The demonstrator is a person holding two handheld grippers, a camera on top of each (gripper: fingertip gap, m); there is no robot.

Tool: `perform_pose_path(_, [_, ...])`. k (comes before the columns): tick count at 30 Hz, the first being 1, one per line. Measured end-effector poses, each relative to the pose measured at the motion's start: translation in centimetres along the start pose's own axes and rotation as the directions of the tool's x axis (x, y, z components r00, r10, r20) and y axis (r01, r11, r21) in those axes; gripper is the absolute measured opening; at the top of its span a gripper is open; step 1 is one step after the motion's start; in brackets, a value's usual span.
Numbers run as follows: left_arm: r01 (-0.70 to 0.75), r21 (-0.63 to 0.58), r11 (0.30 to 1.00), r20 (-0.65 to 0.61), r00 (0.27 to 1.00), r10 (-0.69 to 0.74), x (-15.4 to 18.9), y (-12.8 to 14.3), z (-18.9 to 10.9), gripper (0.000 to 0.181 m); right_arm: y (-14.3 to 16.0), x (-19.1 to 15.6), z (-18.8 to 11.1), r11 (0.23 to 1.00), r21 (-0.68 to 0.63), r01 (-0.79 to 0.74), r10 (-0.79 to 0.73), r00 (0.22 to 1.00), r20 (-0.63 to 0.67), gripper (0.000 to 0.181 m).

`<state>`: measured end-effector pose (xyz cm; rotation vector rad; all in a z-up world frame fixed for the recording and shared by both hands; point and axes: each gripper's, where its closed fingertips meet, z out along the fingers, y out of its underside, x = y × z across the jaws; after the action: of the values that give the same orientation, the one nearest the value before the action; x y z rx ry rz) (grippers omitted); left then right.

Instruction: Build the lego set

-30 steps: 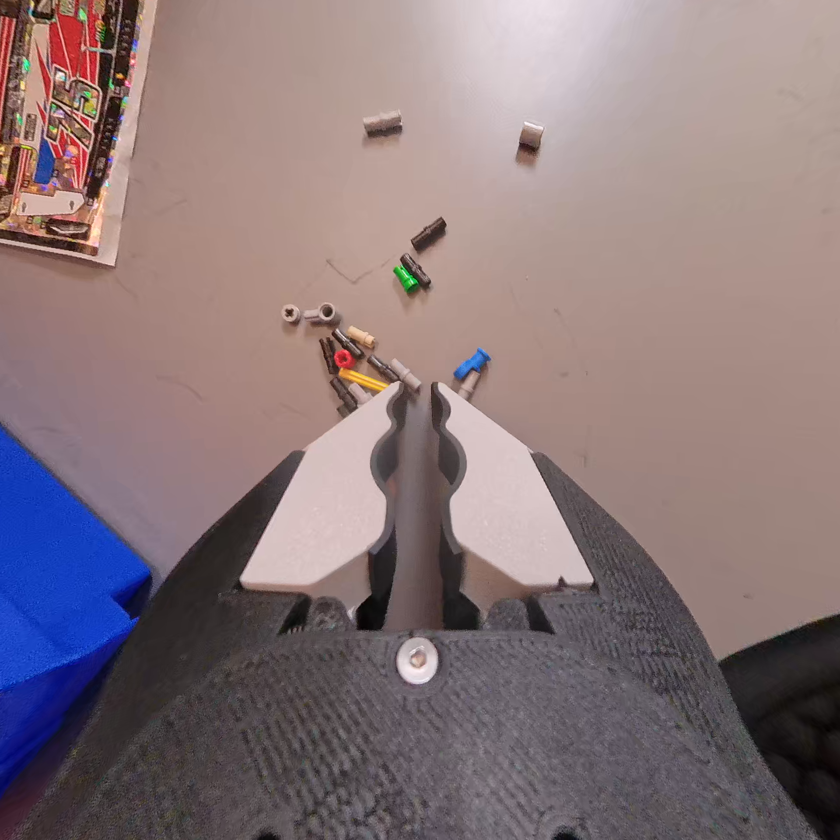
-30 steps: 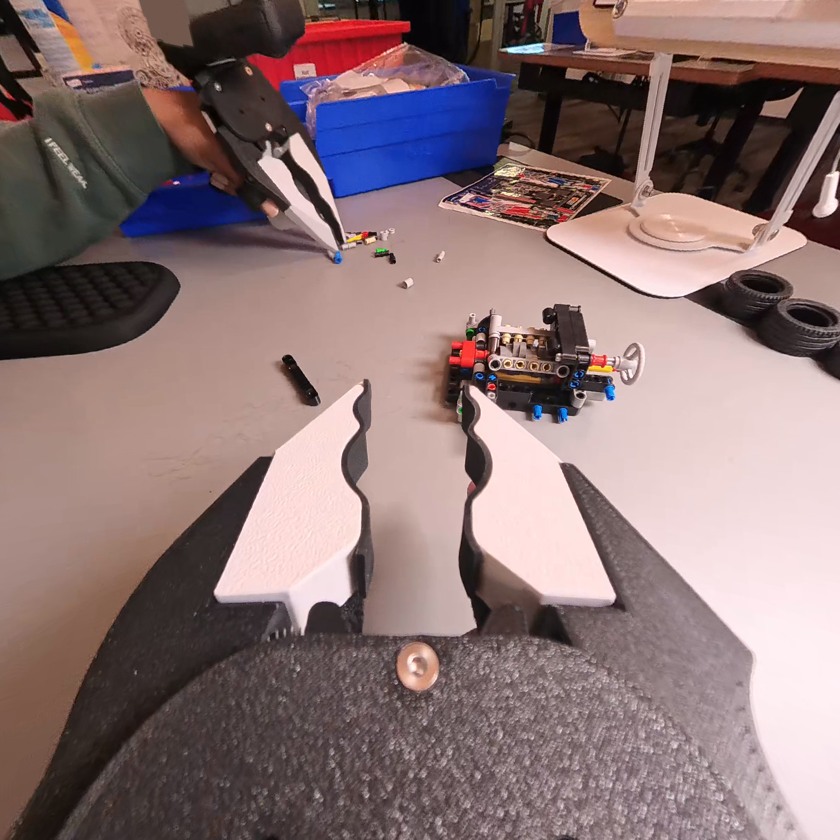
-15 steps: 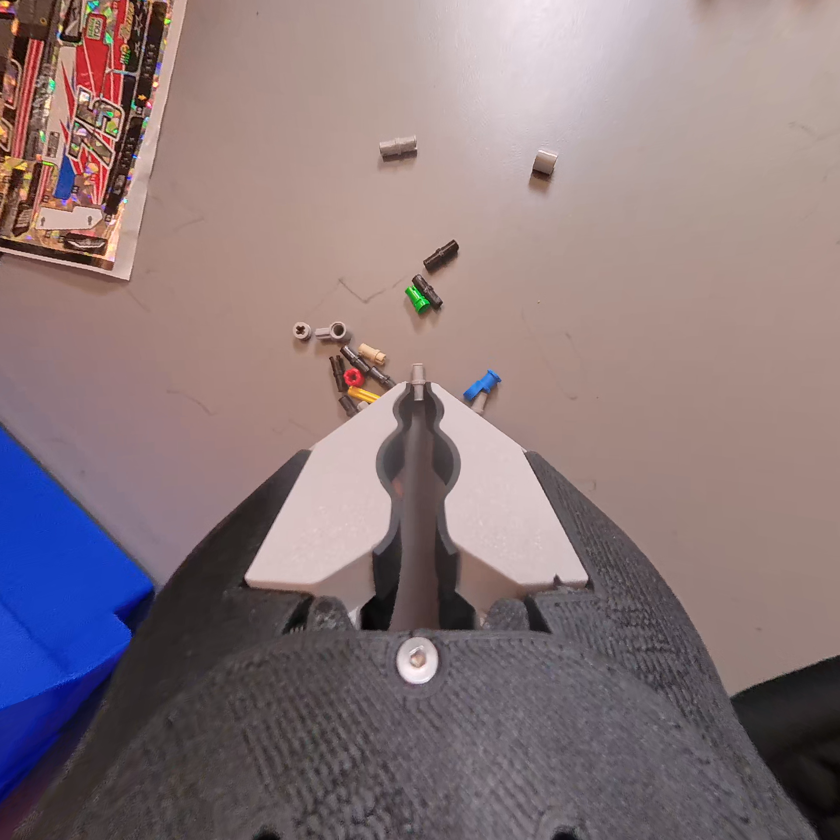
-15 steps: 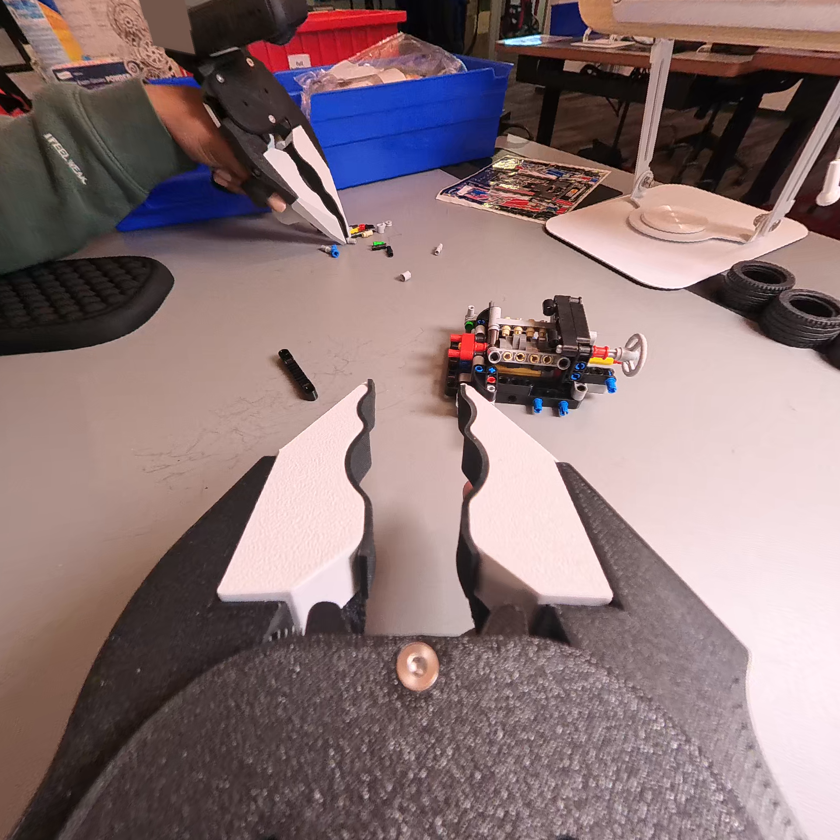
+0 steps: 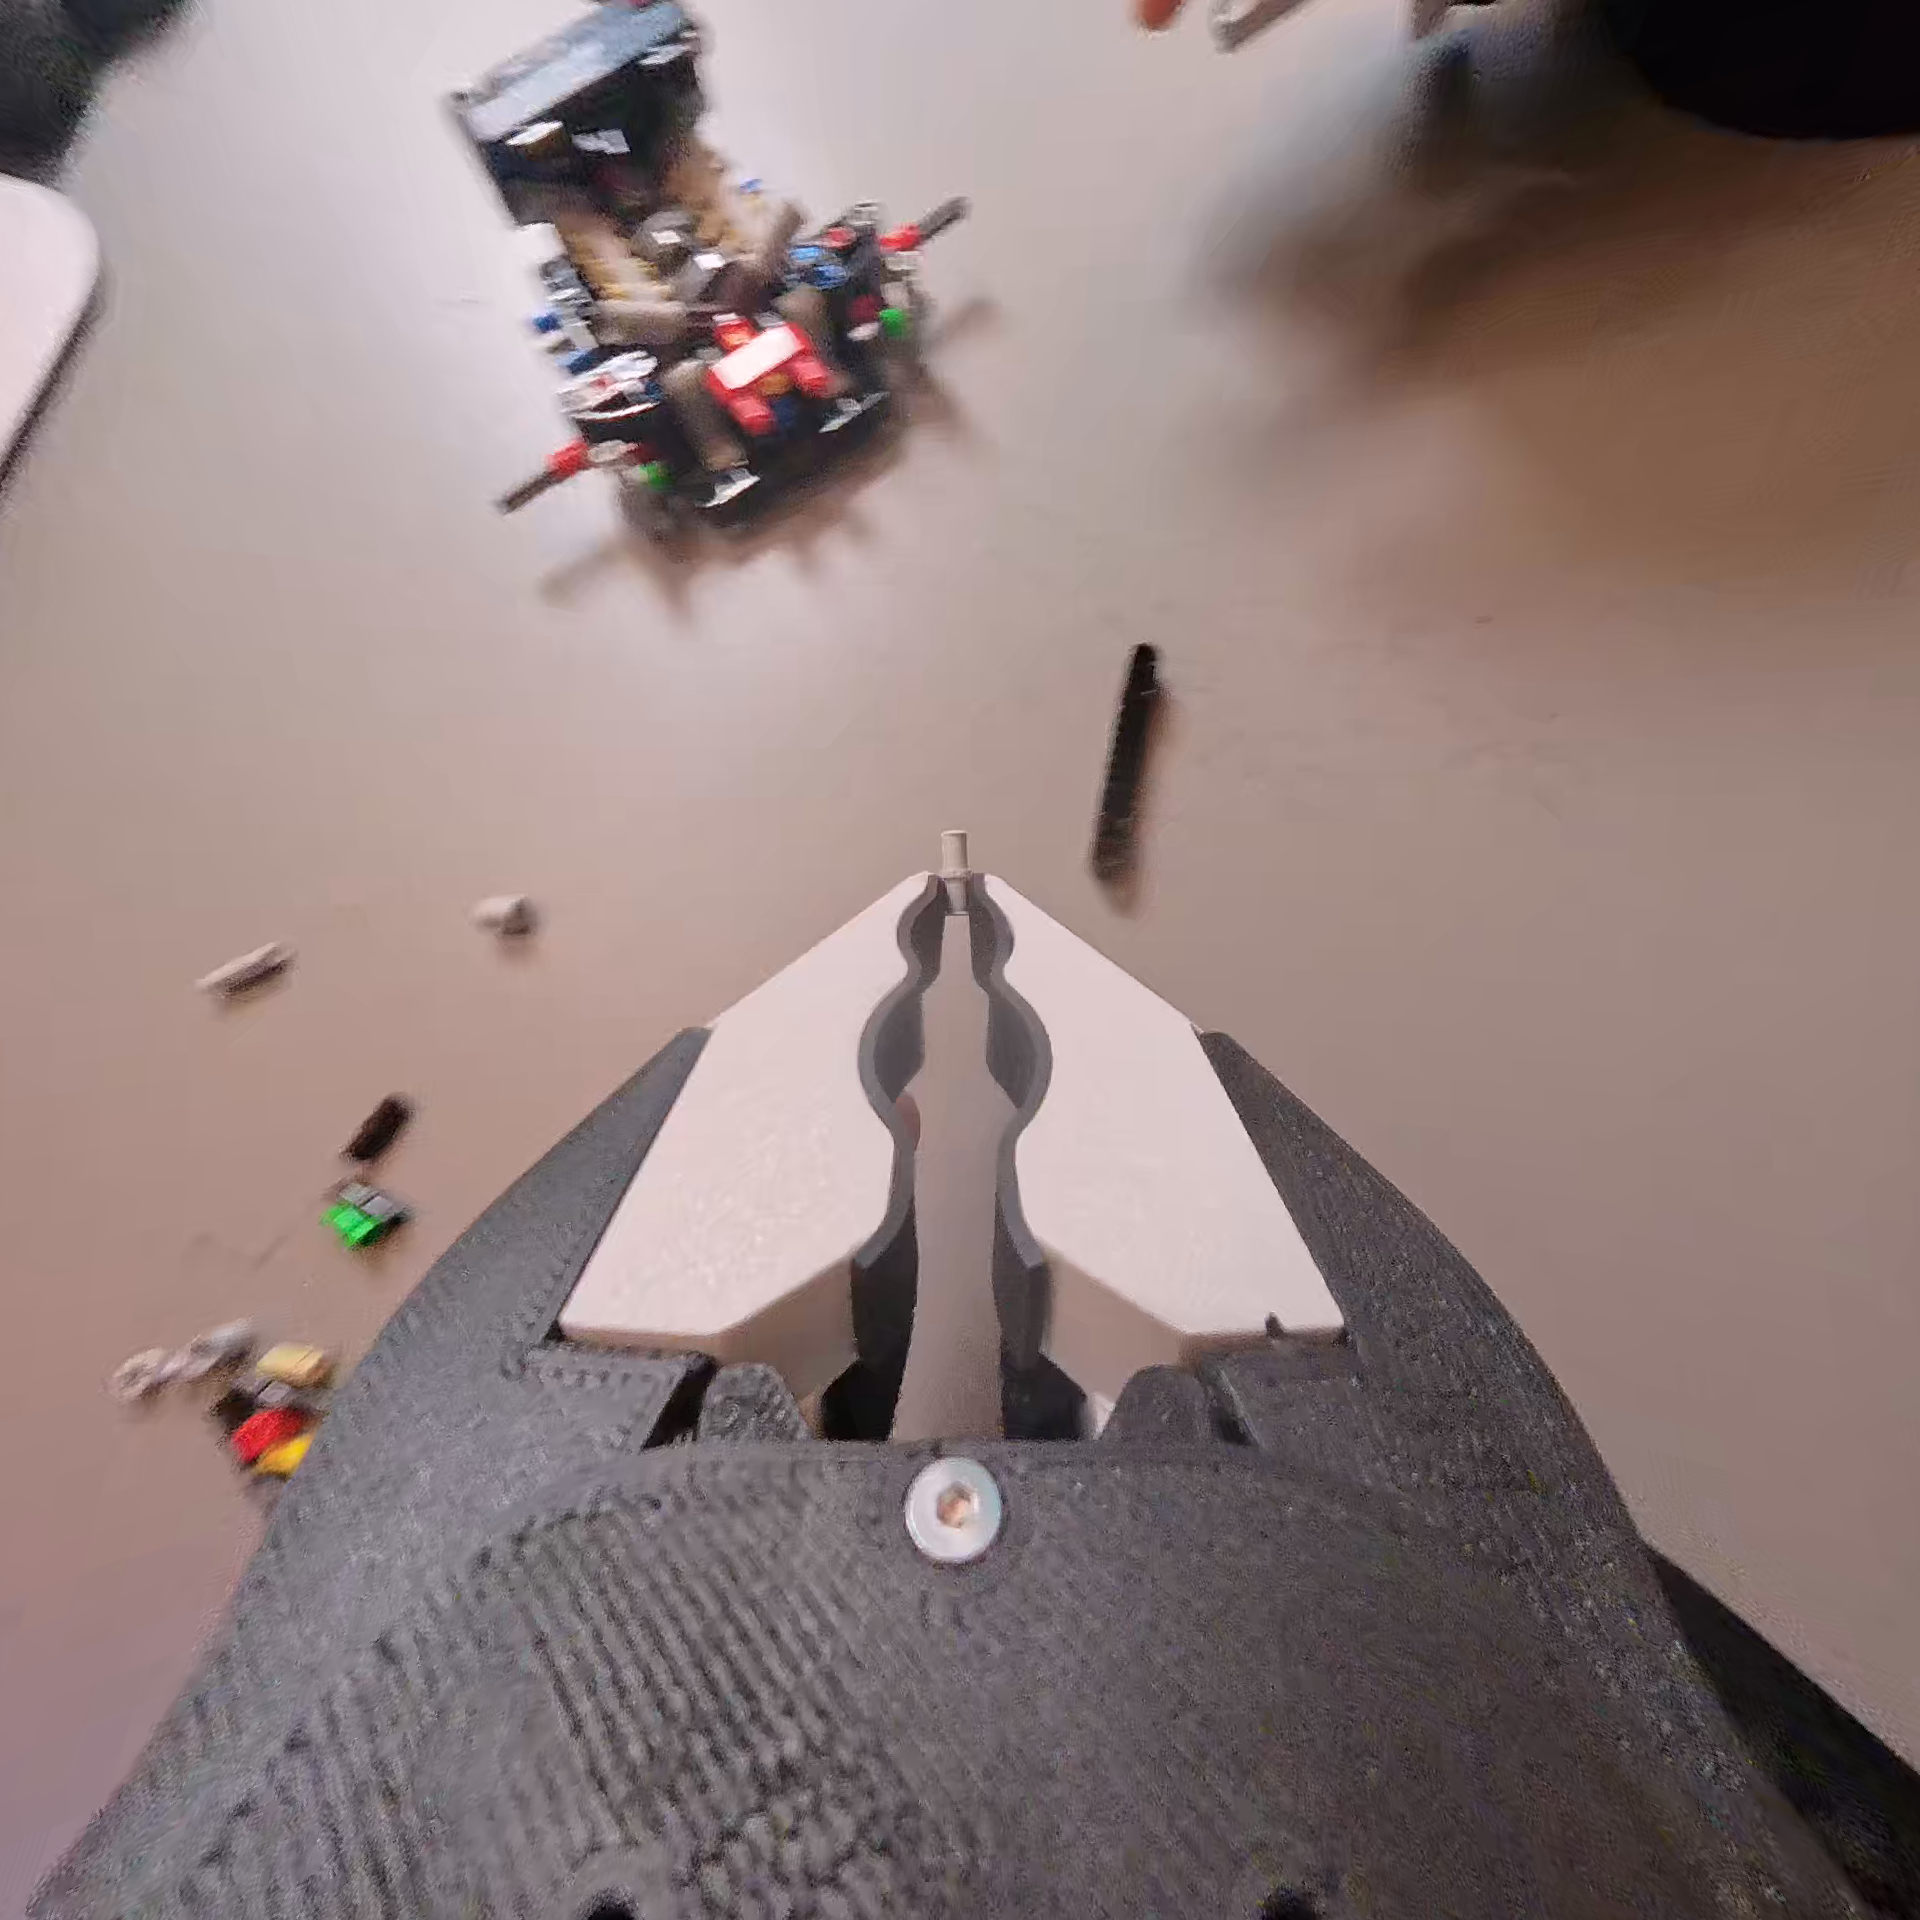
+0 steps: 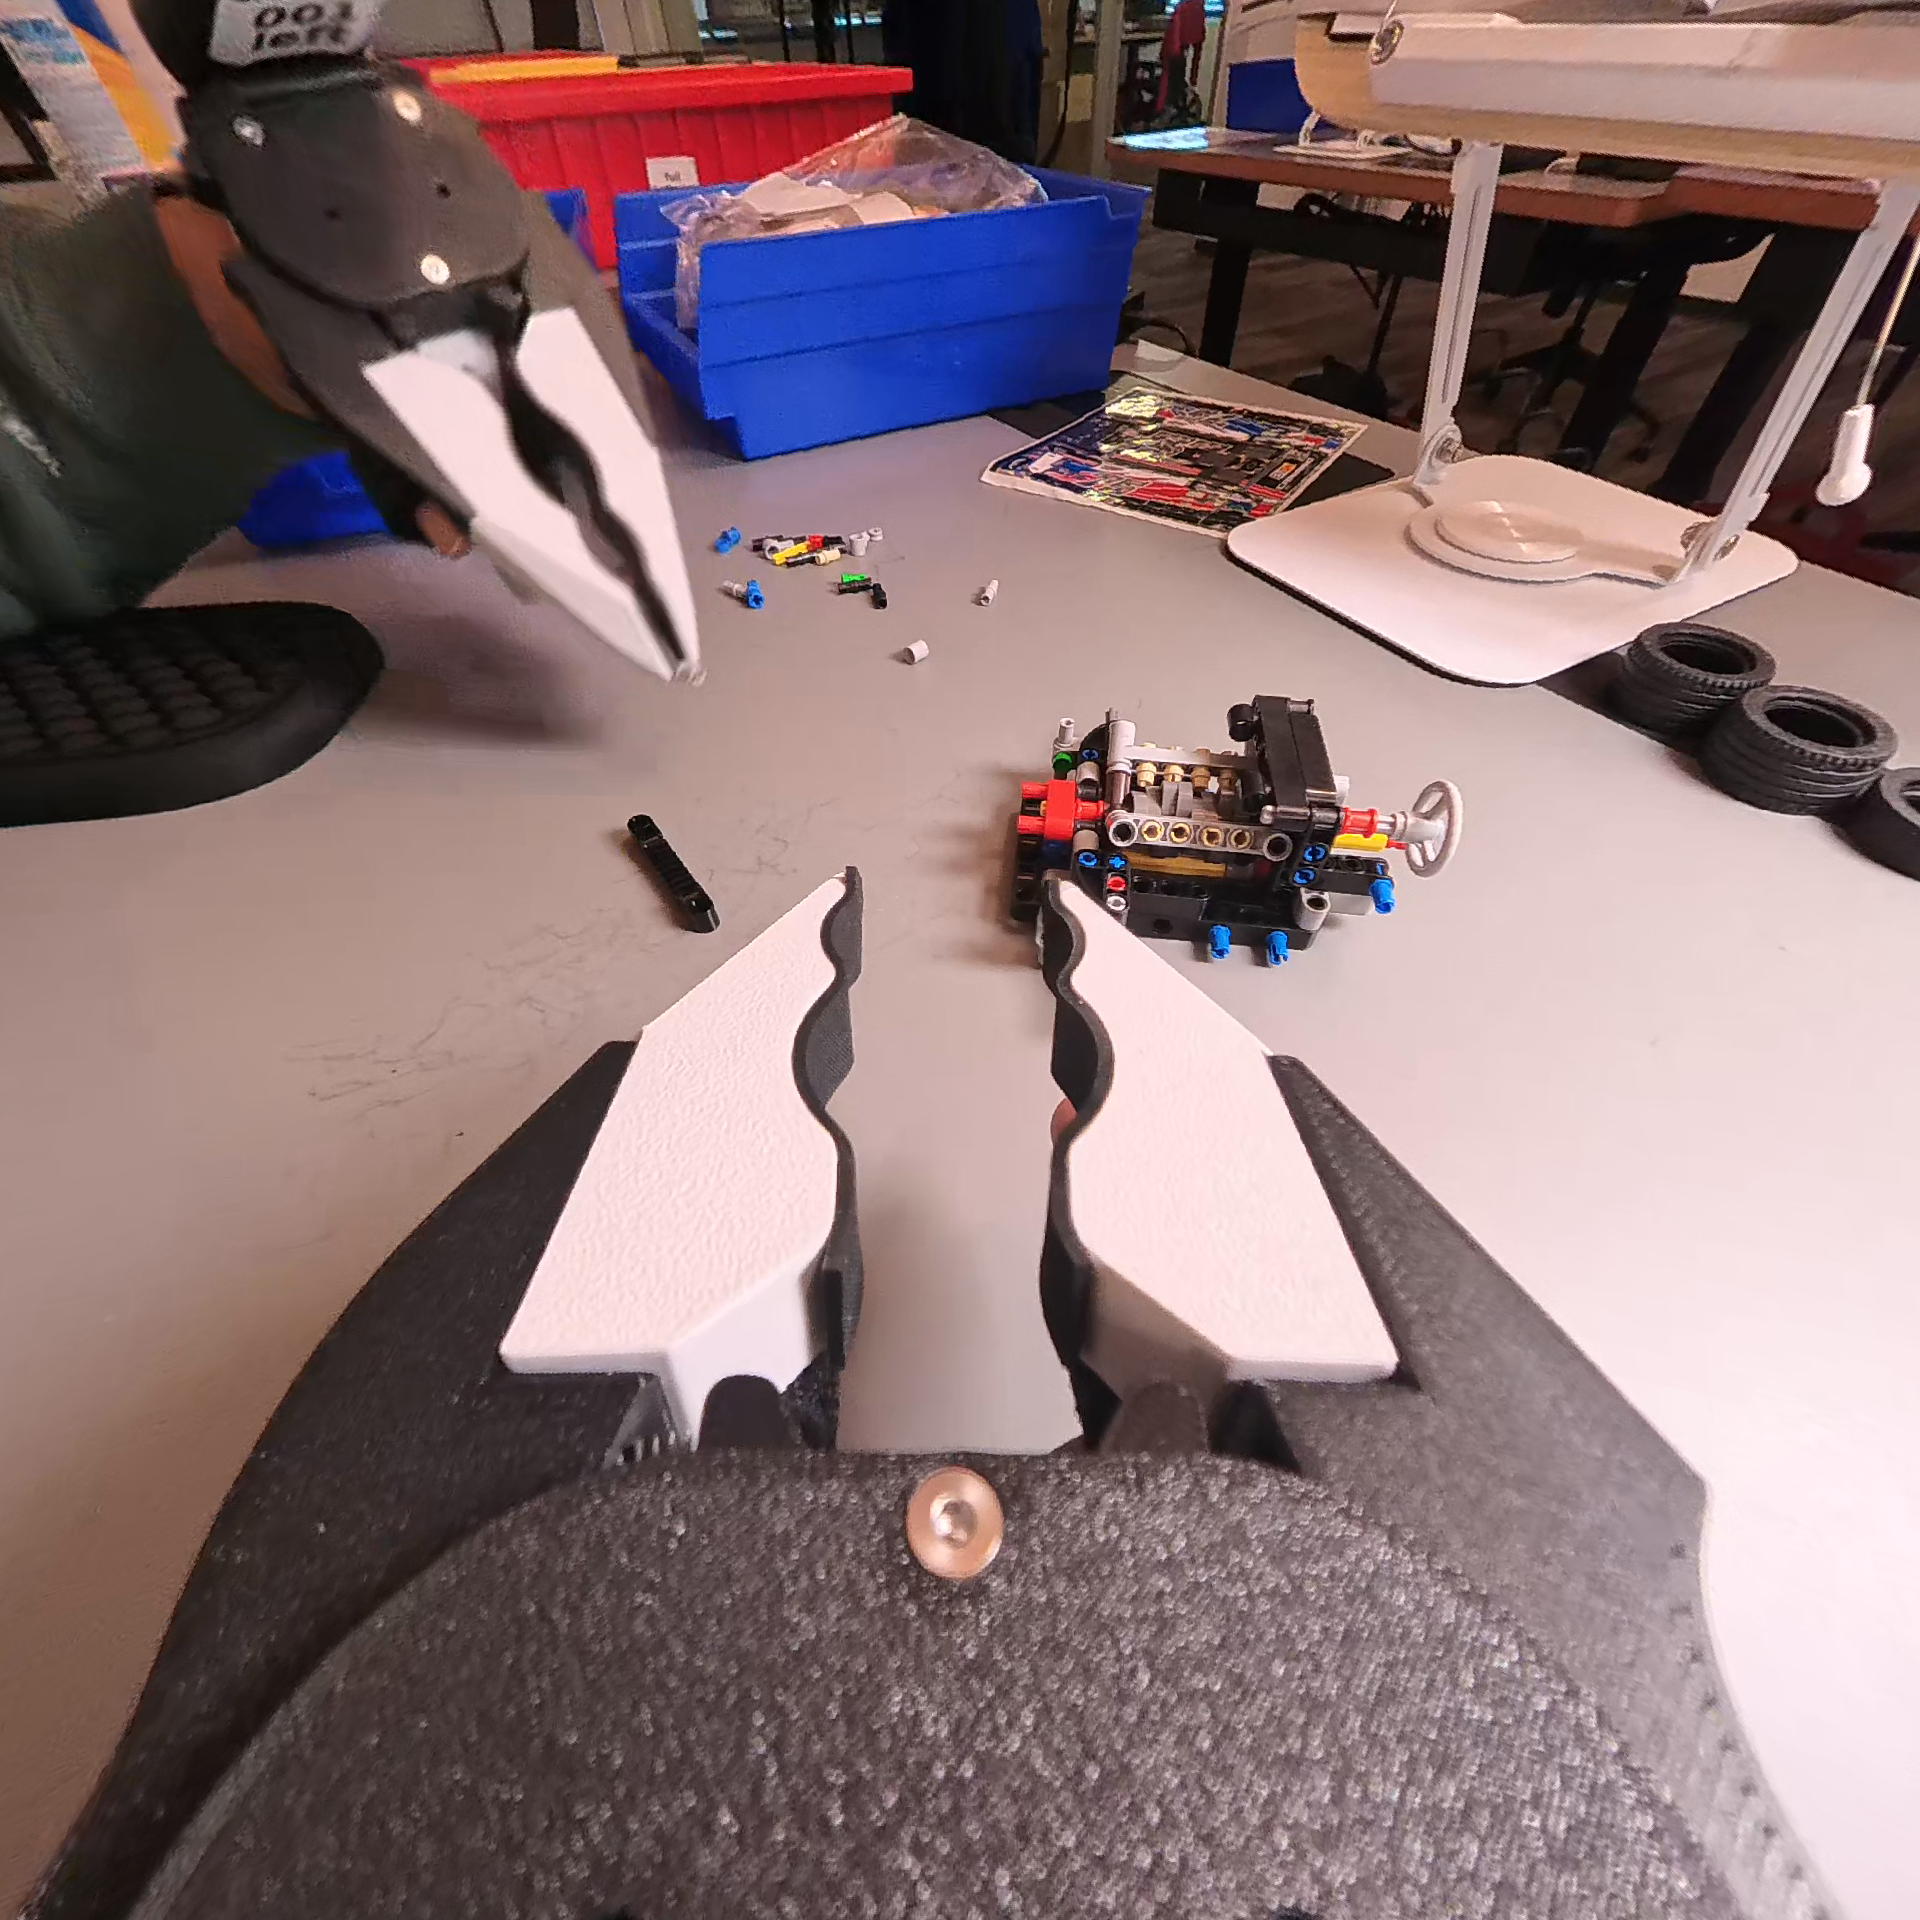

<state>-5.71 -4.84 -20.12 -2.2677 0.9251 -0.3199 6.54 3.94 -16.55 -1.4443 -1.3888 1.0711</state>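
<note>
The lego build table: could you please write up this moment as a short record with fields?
left gripper: shut on a small grey pin, raised above the table
right gripper: open, empty, low over the table
partial lego model: on the table, just beyond the right gripper
black toothed bar: lying loose, left of the model
loose small parts: scattered near the blue bin
tyres: grouped at the right edge

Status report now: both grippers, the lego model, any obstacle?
Left gripper shut on small grey pin, airborne. Right gripper open, empty. Lego model on table, untouched. Black beam lies between.
</note>
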Motion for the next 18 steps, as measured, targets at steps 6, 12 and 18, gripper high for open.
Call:
perform_pose_path(6, [-0.076,-0.009,0.997,-0.146,0.986,0.074,5.0,-0.3,2.2,0.003,-0.3,0.4,-0.2,1.0,0.016,-0.001,0.002,1.0,-0.021,0.034])
perform_pose_path(12, [-0.095,-0.048,0.994,-0.179,0.98,0.085,6.3,0.6,3.9,0.003,-0.3,0.5,-0.2,1.0,0.02,0.001,0.0,1.0,-0.025,0.034])
perform_pose_path(18, [-0.067,-0.017,0.998,-0.174,0.983,0.063,5.8,0.3,3.3,0.012,-0.3,0.5,-0.2,1.0,0.022,0.001,-0.001,1.0,-0.028,0.034])
